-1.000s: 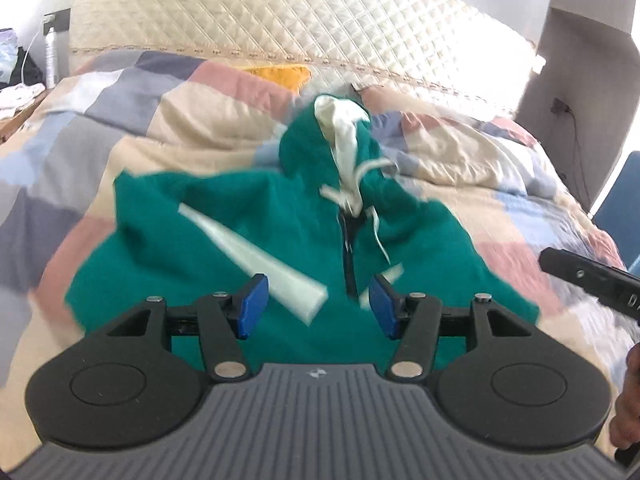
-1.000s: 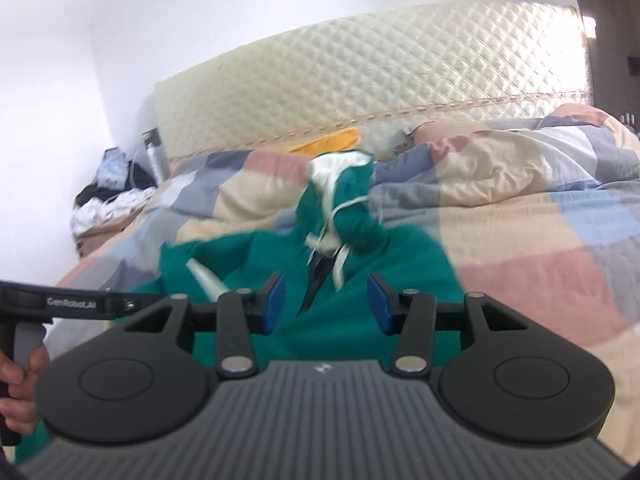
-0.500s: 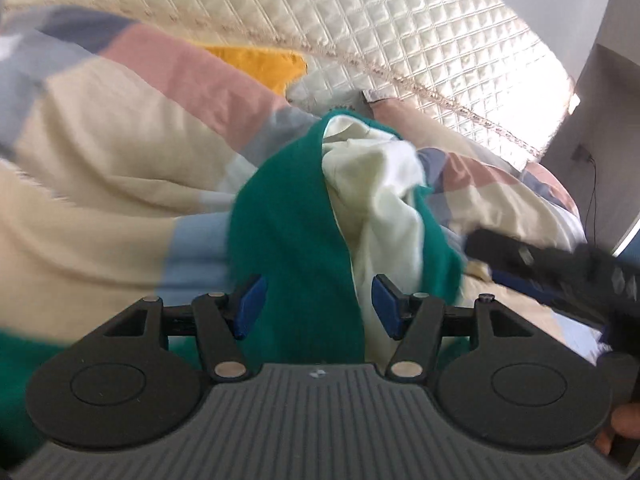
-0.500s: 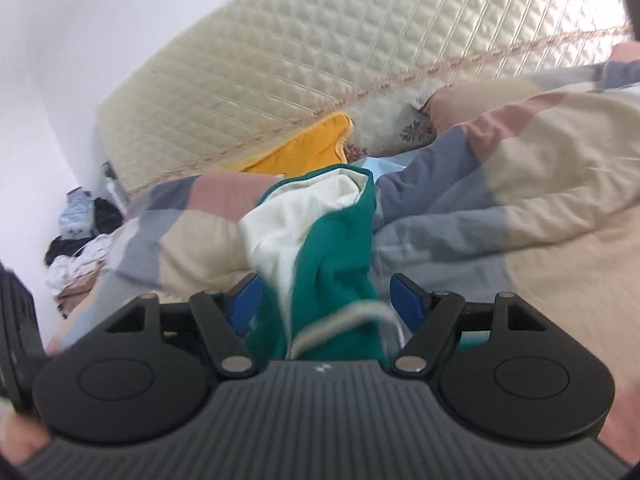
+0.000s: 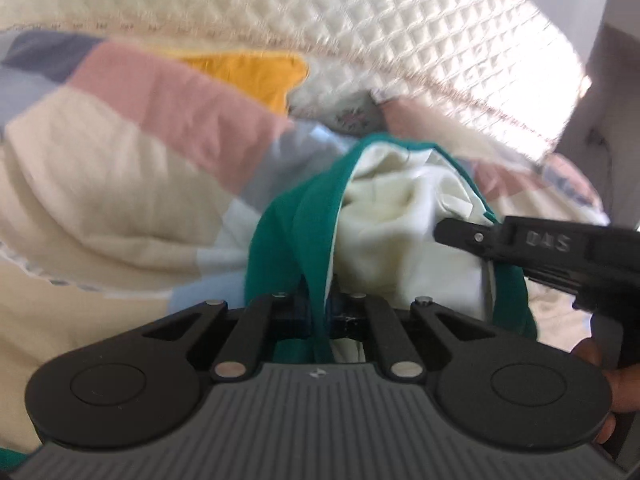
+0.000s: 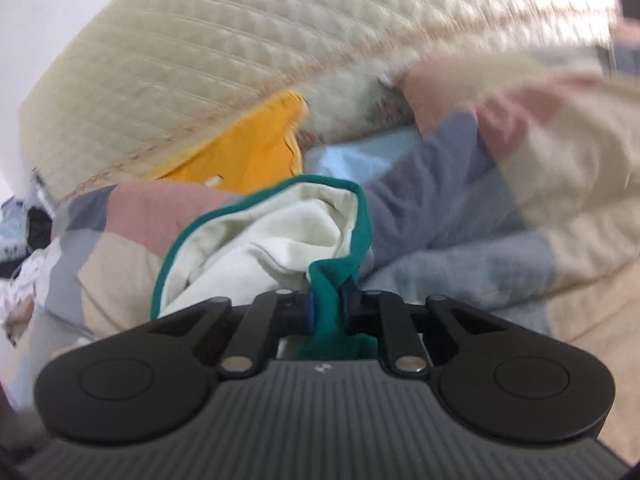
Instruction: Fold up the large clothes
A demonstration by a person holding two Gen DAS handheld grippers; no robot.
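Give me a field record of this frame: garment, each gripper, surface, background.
garment: green hoodie with cream hood lining, hood end bunched up toward the cameras
left gripper: shut on the hood's green edge
right gripper: jaws closing, a fold of the green hood edge pinched between the pads
surface: patchwork quilt in pink, beige, grey and blue
background: quilted cream headboard; yellow pillow at its foot
visibility: both views motion-blurred; hoodie body out of frame
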